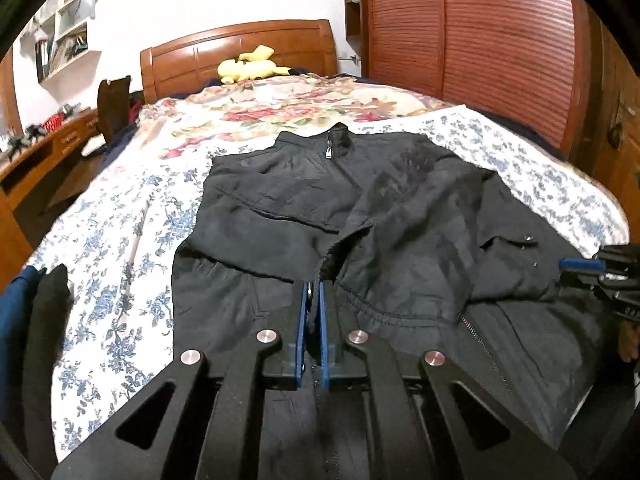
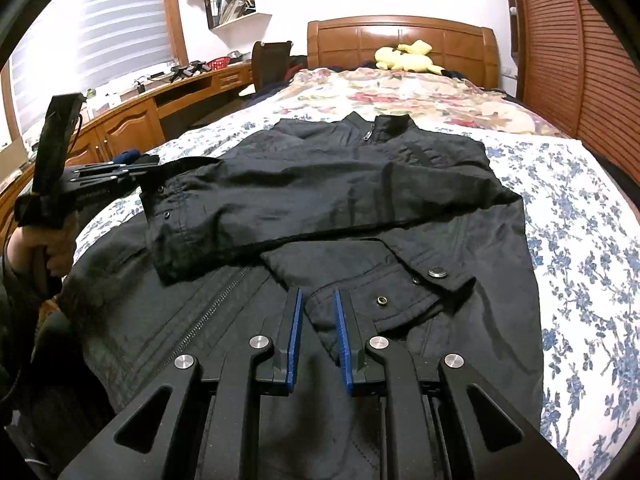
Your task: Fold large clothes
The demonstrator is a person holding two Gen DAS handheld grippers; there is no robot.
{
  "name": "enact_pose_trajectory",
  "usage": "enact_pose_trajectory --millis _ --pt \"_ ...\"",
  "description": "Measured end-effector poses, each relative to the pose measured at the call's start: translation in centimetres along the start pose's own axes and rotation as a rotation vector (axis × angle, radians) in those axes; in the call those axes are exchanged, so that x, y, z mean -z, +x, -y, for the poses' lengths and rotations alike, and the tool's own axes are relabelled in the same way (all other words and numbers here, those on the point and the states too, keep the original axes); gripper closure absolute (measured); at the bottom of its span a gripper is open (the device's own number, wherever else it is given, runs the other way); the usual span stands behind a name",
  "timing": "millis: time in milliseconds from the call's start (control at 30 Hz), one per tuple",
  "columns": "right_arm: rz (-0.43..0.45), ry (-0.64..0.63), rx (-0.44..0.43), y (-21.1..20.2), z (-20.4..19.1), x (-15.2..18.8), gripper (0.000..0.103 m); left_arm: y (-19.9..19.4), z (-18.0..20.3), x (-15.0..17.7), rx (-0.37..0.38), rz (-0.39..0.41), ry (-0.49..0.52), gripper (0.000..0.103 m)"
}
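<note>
Folding looks about half done: the black jacket [image 1: 320, 208] lies front-up on the bed [image 1: 120, 248], collar toward the headboard at the top of both views, and both sleeves are already crossed over the chest.

The left tool [image 1: 314, 296] is clenched, blue pads pressed together at lower centre of the left wrist view. No cloth is clearly caught between them. In the right wrist view it hangs at the left edge, clear of the fabric, just beside the snap cuff of the upper sleeve [image 2: 280, 200], with a hand [image 2: 48, 248] on its grip.

The right tool [image 2: 318, 312] stands with its pads narrowly parted at lower centre of its own view. Dark cloth fills the gap, but I cannot tell whether the pads grasp it or merely hover over it. The lower sleeve [image 2: 380, 280], with its metal snaps, lies just ahead of and to the right of those tips.

Likely next is bringing the hem up toward the collar. To do it well, each tool should pinch one bottom corner, taking both layers and steering clear of the zipper [image 2: 216, 300]. Lift both evenly, carry the edge over the crossed sleeves without dragging them, then lay it down square.
</note>
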State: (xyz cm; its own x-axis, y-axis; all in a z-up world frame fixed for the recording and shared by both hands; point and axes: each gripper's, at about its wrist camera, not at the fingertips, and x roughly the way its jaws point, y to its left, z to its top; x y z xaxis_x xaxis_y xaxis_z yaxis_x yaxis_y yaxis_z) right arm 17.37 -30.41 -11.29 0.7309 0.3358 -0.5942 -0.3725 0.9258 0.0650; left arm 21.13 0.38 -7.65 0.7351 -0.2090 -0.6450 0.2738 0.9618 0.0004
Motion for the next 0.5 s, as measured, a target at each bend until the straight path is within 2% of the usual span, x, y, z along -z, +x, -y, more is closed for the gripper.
enact_pose_trajectory --millis 133,167,267,333,367,400,467,500 --pt "-0.003 0.002 0.010 -0.3 0.4 0.3 0.087 -1.8 -0.6 1.0 -0.001 0.039 -0.008 0.096" --pt "-0.005 0.001 0.016 -0.5 0.4 0.4 0.087 -2.2 -0.8 1.4 0.003 0.042 -0.015 0.092" --pt "-0.014 0.009 0.029 -1.2 0.6 1.0 0.087 -3.5 -1.6 2.7 -0.004 0.061 -0.039 0.054" --pt "-0.017 0.024 0.034 -1.8 1.0 1.5 0.087 -4.5 -2.4 3.9 -0.015 0.071 -0.062 0.040" --pt "-0.017 0.030 0.037 -2.3 1.2 1.7 0.087 -4.9 -2.8 4.5 -0.022 0.074 -0.076 0.029" --pt "-0.018 0.034 0.045 -2.7 1.4 1.9 0.087 -5.3 -3.1 5.2 -0.027 0.080 -0.091 0.025" --pt "-0.022 0.035 0.071 -3.5 1.7 2.4 0.086 -6.1 -4.0 6.7 -0.022 0.081 -0.120 0.025" --pt "-0.026 0.035 0.083 -3.8 1.9 2.7 0.082 -6.5 -4.5 7.5 -0.027 0.068 -0.134 0.025"
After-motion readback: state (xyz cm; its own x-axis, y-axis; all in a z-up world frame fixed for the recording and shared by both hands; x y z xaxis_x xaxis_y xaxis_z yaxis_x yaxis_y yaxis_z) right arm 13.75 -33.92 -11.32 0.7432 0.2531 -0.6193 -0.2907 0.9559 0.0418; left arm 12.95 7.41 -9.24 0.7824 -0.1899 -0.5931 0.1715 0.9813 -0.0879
